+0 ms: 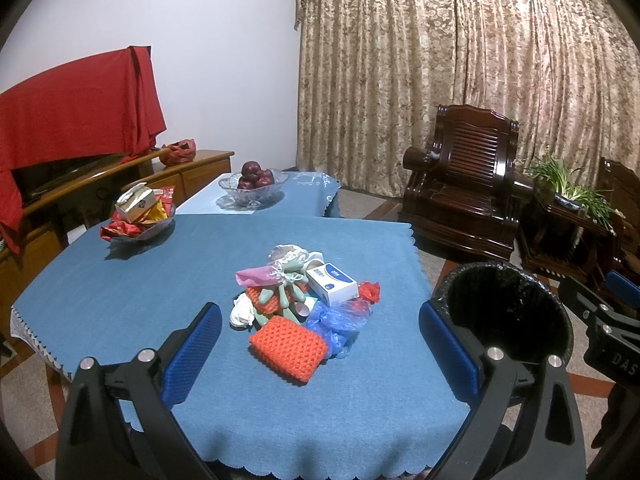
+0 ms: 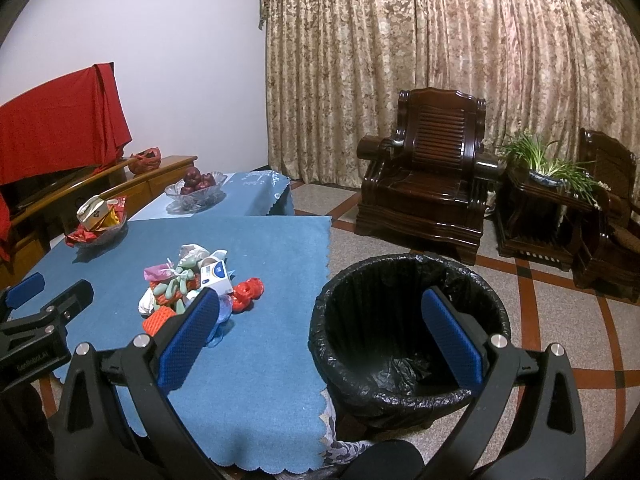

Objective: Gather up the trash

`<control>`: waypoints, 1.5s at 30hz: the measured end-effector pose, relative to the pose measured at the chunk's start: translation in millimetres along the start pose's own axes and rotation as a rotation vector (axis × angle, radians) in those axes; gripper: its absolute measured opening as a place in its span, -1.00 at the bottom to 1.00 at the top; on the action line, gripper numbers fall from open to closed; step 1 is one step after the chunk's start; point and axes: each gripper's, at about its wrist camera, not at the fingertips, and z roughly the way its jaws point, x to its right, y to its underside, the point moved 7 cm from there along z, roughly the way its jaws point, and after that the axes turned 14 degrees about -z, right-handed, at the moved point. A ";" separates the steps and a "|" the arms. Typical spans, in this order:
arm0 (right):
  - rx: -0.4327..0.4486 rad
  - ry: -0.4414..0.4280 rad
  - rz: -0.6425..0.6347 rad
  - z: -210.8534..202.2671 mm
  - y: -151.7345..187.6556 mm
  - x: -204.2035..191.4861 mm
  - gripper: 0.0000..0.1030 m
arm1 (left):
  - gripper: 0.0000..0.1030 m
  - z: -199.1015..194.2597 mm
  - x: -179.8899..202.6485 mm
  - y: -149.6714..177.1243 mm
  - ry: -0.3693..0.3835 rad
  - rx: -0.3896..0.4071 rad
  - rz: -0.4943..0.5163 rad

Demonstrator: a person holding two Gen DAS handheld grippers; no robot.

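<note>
Left gripper and right gripper, jaws spread wide and empty, hover above the tabletop. The trash pile lies just ahead of the left jaws; the black-lined bin (apparently empty) stands between the right jaws, positioned beside the tabletop edge for short transfers.
</note>
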 end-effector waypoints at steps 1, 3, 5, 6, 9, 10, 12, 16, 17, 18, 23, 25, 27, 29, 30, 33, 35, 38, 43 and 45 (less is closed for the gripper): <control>0.000 0.000 0.000 0.1 0.1 0.0 0.91 | 0.88 0.0 0.1 0.1 0.000 0.000 0.001; -0.001 -0.001 0.001 0.4 0.2 0.0 0.91 | 0.88 -0.1 -0.1 -0.1 0.001 -0.001 0.000; -0.001 -0.001 0.000 0.6 0.3 -0.1 0.91 | 0.88 0.1 -0.1 0.0 0.001 0.000 -0.001; -0.002 -0.001 0.001 0.8 0.3 -0.1 0.91 | 0.88 0.0 0.0 0.0 0.001 0.000 0.000; 0.000 0.000 0.000 0.9 0.3 -0.3 0.91 | 0.88 -0.4 0.0 0.0 0.002 0.000 0.000; -0.001 -0.001 0.000 1.1 0.4 -0.4 0.91 | 0.88 -0.5 0.0 0.2 0.002 -0.001 0.000; -0.002 -0.002 0.001 1.2 0.6 -0.5 0.91 | 0.88 0.1 -0.1 0.0 0.000 -0.001 -0.001; -0.002 -0.001 0.001 1.7 0.5 -0.4 0.91 | 0.88 0.1 0.1 0.0 0.001 -0.001 0.000; -0.003 -0.001 0.001 1.5 0.4 -0.5 0.91 | 0.88 -0.1 0.3 0.1 0.001 -0.001 0.000; -0.001 0.000 0.001 1.5 0.4 -0.5 0.91 | 0.88 -0.4 0.6 0.2 0.002 -0.001 0.000; -0.001 0.000 0.000 1.4 0.1 -0.7 0.91 | 0.88 0.2 -0.1 0.0 0.000 -0.001 -0.001; -0.003 -0.001 0.000 1.8 0.1 -1.3 0.91 | 0.88 0.2 -0.1 0.0 0.001 -0.002 -0.001; -0.002 0.000 0.000 2.1 -0.1 -1.9 0.91 | 0.88 0.3 -0.2 0.0 0.001 -0.002 -0.001; -0.003 -0.001 0.000 2.5 -0.3 -2.7 0.91 | 0.88 0.3 -0.2 0.0 0.000 -0.002 -0.001; -0.004 -0.001 0.000 2.7 -0.3 -3.0 0.91 | 0.88 0.3 -0.2 0.1 0.000 -0.003 -0.001; -0.006 -0.002 0.000 1.8 1.9 0.0 0.91 | 0.88 0.3 -0.3 0.0 0.000 -0.003 -0.002; -0.007 0.000 -0.002 1.7 2.4 0.6 0.91 | 0.88 0.1 -0.1 0.0 0.000 -0.003 -0.003; -0.007 0.000 -0.003 2.3 1.1 1.3 0.91 | 0.88 -0.2 0.0 -0.1 0.001 -0.002 -0.002; -0.010 -0.001 -0.004 3.4 2.2 0.9 0.91 | 0.88 2.9 -10.3 -0.2 0.000 -0.003 -0.004; -0.010 -0.001 -0.005 3.0 1.5 0.8 0.91 | 0.88 2.7 -9.6 -0.3 0.001 -0.003 -0.005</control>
